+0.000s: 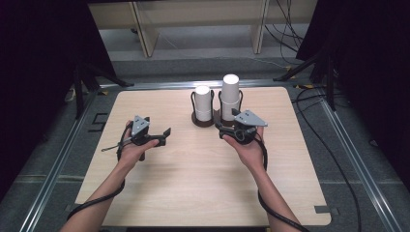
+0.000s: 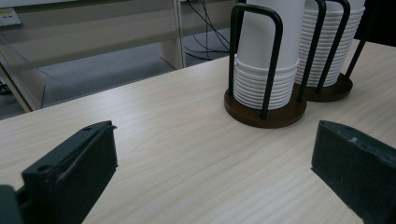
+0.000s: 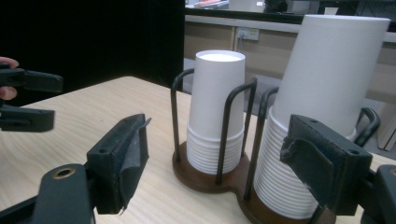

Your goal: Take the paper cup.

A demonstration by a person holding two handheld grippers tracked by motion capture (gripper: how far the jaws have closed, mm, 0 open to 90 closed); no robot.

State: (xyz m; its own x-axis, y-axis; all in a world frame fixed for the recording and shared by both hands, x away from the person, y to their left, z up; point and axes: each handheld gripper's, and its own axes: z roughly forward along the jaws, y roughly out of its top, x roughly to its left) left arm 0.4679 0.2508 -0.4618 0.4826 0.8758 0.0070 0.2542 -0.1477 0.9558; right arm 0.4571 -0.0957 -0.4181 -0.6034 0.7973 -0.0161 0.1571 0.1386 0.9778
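— Grippers? — Right gripper [image 1: 231, 126] spread, holding nothing, just near of the cup stacks [image 1: 218, 101] at the table's [image 1: 193, 193] far edge; left gripper [image 1: 162, 137] spread, empty.
— Room? — Bare wood near and left.

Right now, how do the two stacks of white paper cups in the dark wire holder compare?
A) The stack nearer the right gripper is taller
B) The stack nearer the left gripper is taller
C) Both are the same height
A: the right-hand stack of white paper cups rises well above the shorter stack beside it in the dark wire holder, close ahead of the right gripper.

No readable text or labels.
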